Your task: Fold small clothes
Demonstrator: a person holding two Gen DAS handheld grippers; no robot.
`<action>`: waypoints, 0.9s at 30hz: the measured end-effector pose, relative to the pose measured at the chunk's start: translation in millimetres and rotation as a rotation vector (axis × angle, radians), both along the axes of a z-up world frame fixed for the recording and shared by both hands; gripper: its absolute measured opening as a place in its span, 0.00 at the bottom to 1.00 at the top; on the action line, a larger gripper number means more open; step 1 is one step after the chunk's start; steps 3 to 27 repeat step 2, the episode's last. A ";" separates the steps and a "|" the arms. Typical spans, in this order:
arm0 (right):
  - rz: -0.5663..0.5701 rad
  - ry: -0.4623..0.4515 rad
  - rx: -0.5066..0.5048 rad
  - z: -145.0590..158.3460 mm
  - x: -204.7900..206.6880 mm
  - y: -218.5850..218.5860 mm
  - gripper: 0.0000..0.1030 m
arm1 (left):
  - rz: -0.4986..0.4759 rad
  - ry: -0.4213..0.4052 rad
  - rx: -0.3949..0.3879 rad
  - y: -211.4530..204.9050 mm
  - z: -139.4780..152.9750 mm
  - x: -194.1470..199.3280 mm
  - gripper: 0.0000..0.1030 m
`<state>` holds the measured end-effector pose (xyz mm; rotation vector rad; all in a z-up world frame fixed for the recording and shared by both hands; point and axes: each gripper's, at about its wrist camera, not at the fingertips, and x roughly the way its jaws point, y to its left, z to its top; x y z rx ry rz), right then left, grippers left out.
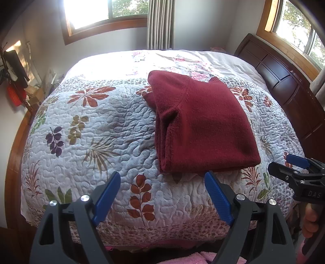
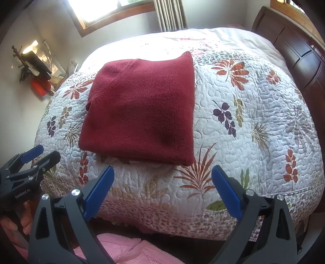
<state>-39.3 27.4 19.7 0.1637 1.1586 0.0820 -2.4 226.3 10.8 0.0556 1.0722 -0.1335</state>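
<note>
Red garment: a dark red fleece garment [image 1: 201, 123], already folded into a thick rectangle, lay flat on the bed's quilt [image 1: 97, 130], near the edge closest to me.
Left tool: my left tool [image 1: 162, 195] hung over the near edge of the bed with its blue-padded fingers [image 1: 107, 195] spread wide, gripping nothing, just short of the garment's near fold.
Right tool: my right tool [image 2: 162, 193] was likewise spread wide and empty, apart from the garment.
Hidden or cut off: what kind of garment it was I could not tell; the folding hid its inner layers. Only a seam and a small tuck showed on its left side. The fingers holding each handle were cut off at the frame edges.
Hard to make out: the cluttered things by the far left wall [image 1: 14, 81] were too small and dim to identify. The windows [image 1: 91, 12] were blown out by sunlight.
Left view only: the stacked layers along the garment's left edge, and more of the dark wooden headboard [image 1: 284, 85].
Right view only: the garment's flat top face square-on, and more of the pink cloth [image 2: 126, 251] lying below the bed's edge, beneath my tools.
</note>
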 end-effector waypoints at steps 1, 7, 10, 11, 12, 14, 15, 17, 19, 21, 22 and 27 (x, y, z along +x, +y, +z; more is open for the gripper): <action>0.000 0.003 -0.003 -0.4 -0.4 0.3 0.93 | 0.000 0.001 -0.001 0.3 -0.2 -0.2 0.83; 0.000 0.004 -0.008 -0.9 -1.0 0.6 0.93 | 0.000 0.003 -0.003 0.2 -0.1 -0.4 0.83; 0.000 0.004 -0.008 -0.9 -1.0 0.6 0.93 | 0.000 0.003 -0.003 0.2 -0.1 -0.4 0.83; 0.000 0.004 -0.008 -0.9 -1.0 0.6 0.93 | 0.000 0.003 -0.003 0.2 -0.1 -0.4 0.83; 0.000 0.004 -0.008 -0.9 -1.0 0.6 0.93 | 0.000 0.003 -0.003 0.2 -0.1 -0.4 0.83; 0.000 0.004 -0.008 -0.9 -1.0 0.6 0.93 | 0.000 0.003 -0.003 0.2 -0.1 -0.4 0.83; 0.000 0.004 -0.008 -0.9 -1.0 0.6 0.93 | 0.000 0.003 -0.003 0.2 -0.1 -0.4 0.83; 0.000 0.004 -0.008 -0.9 -1.0 0.6 0.93 | 0.000 0.003 -0.003 0.2 -0.1 -0.4 0.83; 0.000 0.004 -0.008 -0.9 -1.0 0.6 0.93 | 0.000 0.003 -0.003 0.2 -0.1 -0.4 0.83; 0.000 0.004 -0.008 -0.9 -1.0 0.6 0.93 | 0.000 0.003 -0.003 0.2 -0.1 -0.4 0.83; 0.000 0.004 -0.008 -0.9 -1.0 0.6 0.93 | 0.000 0.003 -0.003 0.2 -0.1 -0.4 0.83; 0.000 0.004 -0.008 -0.9 -1.0 0.6 0.93 | 0.000 0.003 -0.003 0.2 -0.1 -0.4 0.83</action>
